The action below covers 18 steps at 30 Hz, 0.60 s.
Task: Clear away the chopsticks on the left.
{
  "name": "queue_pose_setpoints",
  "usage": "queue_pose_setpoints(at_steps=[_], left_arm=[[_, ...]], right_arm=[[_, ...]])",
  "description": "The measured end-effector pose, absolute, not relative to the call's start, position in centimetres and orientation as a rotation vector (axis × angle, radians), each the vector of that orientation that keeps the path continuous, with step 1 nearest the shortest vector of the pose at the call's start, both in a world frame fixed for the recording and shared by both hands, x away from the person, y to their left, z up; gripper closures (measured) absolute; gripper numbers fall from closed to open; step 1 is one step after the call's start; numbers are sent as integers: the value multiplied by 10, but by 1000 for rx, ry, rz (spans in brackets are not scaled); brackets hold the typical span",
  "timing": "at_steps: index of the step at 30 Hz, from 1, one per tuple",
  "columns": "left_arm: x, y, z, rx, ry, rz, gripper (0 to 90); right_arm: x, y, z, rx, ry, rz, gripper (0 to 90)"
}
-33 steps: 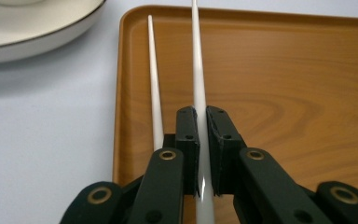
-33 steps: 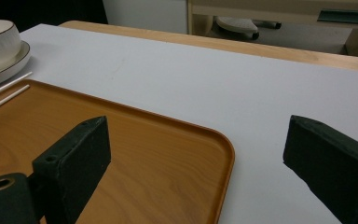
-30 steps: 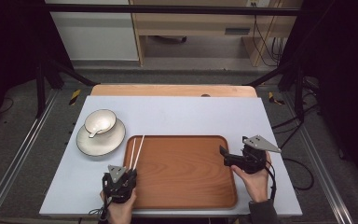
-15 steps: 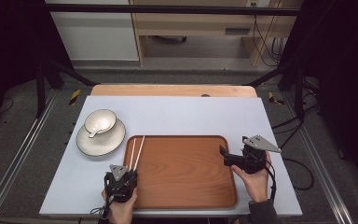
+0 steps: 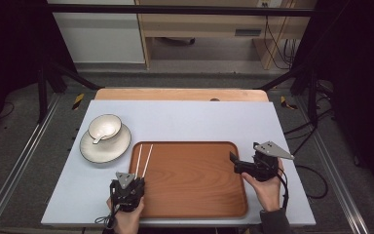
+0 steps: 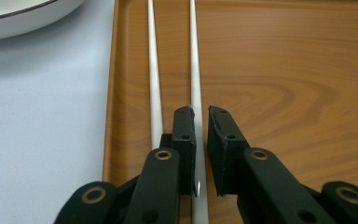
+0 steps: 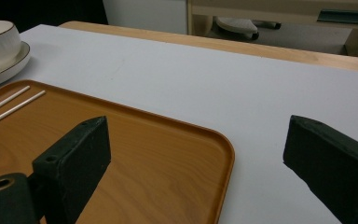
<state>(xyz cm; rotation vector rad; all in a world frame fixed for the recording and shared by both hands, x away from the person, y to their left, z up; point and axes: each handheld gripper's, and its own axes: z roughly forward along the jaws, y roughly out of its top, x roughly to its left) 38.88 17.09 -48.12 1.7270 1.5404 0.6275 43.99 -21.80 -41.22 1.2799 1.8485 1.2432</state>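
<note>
High view: left claw [image 5: 127,187] sits at the near-left corner of the wooden tray [image 5: 195,204], right at the near ends of the two white chopsticks [image 5: 144,160], which run straight ahead of it along the tray's left edge. Beyond it and to its left, a bowl [image 5: 105,126] stands on a plate [image 5: 97,148] on the table [image 5: 199,117]; what looks like a spoon lies in the bowl, otherwise nothing in it that I can make out. Right claw [image 5: 234,163] is at the tray's right rim. Left gripper view: left claw [image 6: 201,140] jaws nearly together, straddling the right chopstick [image 6: 195,60]; a slim gap shows, so probably not clamped yet. The other stick [image 6: 154,74] lies just outside the left jaw. Judgement: thin, stiff, light, glossy sticks will likely slip and roll, so pinch square near the end and lift slowly. Right gripper view: right claw [image 7: 200,158] jaws wide apart, holding nothing, one over the tray [image 7: 158,154], one over bare table [image 7: 214,79]; the tray holds just the chopsticks.
</note>
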Motion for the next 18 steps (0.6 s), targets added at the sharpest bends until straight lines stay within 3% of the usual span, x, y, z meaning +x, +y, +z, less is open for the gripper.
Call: queue_pose_setpoints(at_steps=[9, 18], left_arm=[[386, 179, -460, 1710, 1419, 608, 708], [397, 194, -433, 1785, 1204, 590, 543]], right_arm=[[439, -219, -411, 1280, 1838, 1248, 75], [439, -220, -410, 1280, 1835, 1250, 75]])
